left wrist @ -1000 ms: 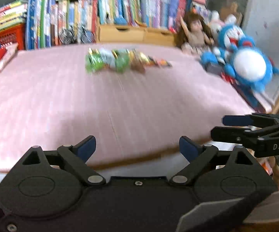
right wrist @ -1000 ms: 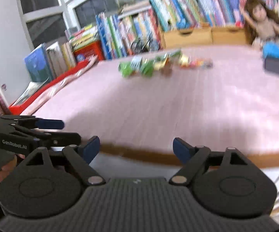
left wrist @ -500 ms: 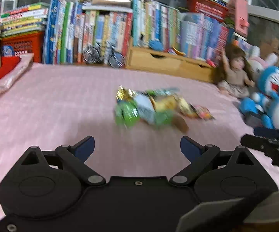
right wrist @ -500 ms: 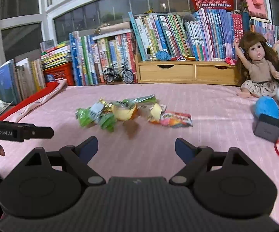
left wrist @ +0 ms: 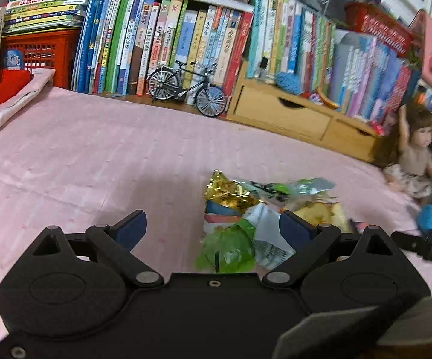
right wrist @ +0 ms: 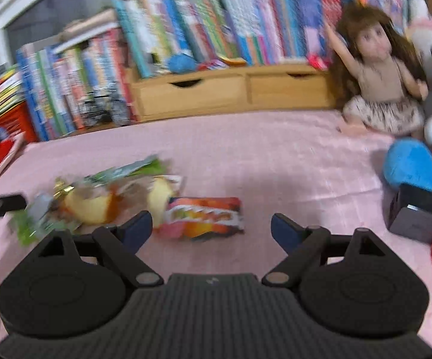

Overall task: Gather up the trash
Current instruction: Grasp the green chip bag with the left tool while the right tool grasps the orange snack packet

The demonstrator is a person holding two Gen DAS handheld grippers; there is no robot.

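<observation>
So far no trash is collected: the wrappers (left wrist: 254, 218) lie in a heap near the middle of the bed (left wrist: 81, 155). Left gripper (left wrist: 213, 230) and right gripper (right wrist: 211, 229) are both wide and empty.

— That bedspread (left wrist: 102, 149) is pale pink all over, with faint stripes running through it.

— And the wrappers: a crinkly gold one (left wrist: 226, 193) at the far end, a bright green one (left wrist: 226, 249) nearest, and off to the right an orange and pink one (right wrist: 205, 217) with white zigzag edging.

— Both tools are black with dark blue pads (left wrist: 130, 229).

— Red crate (left wrist: 41, 56) far left, honey-coloured wooden drawers (left wrist: 278, 113), a black and silver model bicycle (left wrist: 186, 89).

— Blue and white plush toy (right wrist: 416, 161), doll (right wrist: 380, 77) in beige.
</observation>
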